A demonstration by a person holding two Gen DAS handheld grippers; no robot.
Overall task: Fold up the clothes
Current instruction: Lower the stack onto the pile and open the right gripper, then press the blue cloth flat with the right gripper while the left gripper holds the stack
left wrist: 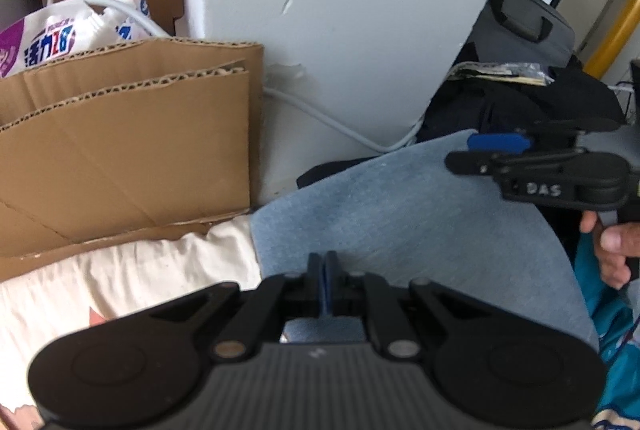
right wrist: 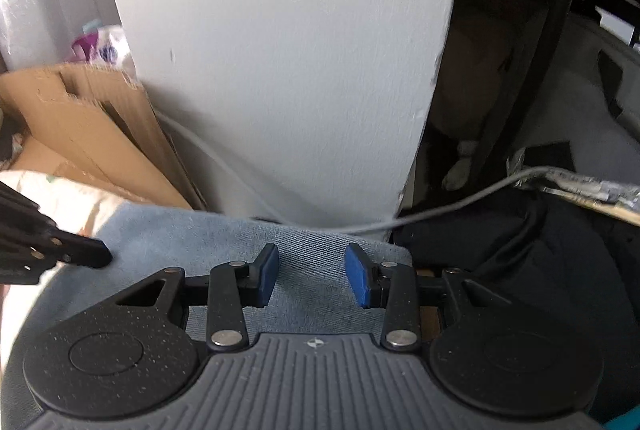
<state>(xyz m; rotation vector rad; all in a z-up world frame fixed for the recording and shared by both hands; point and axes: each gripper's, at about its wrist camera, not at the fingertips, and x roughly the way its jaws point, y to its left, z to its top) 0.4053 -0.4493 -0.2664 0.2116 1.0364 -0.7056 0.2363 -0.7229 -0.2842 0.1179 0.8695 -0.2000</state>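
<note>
Lying beside the cardboard (left wrist: 128,150), the blue garment (left wrist: 400,222) is passing under the clenched left hand-held gripper (left wrist: 325,280); whether it is pinching cloth, cannot tell. Hovering over the garment's edge, the right hand-held gripper (right wrist: 312,272) is spreading released, away from the cardboard.

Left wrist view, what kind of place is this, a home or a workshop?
Most likely a cluttered corner of a home, perhaps a bedroom. A blue denim garment lies on cream bedding, flattened cardboard leans by a white pillar, and a grey suitcase stands behind.
</note>
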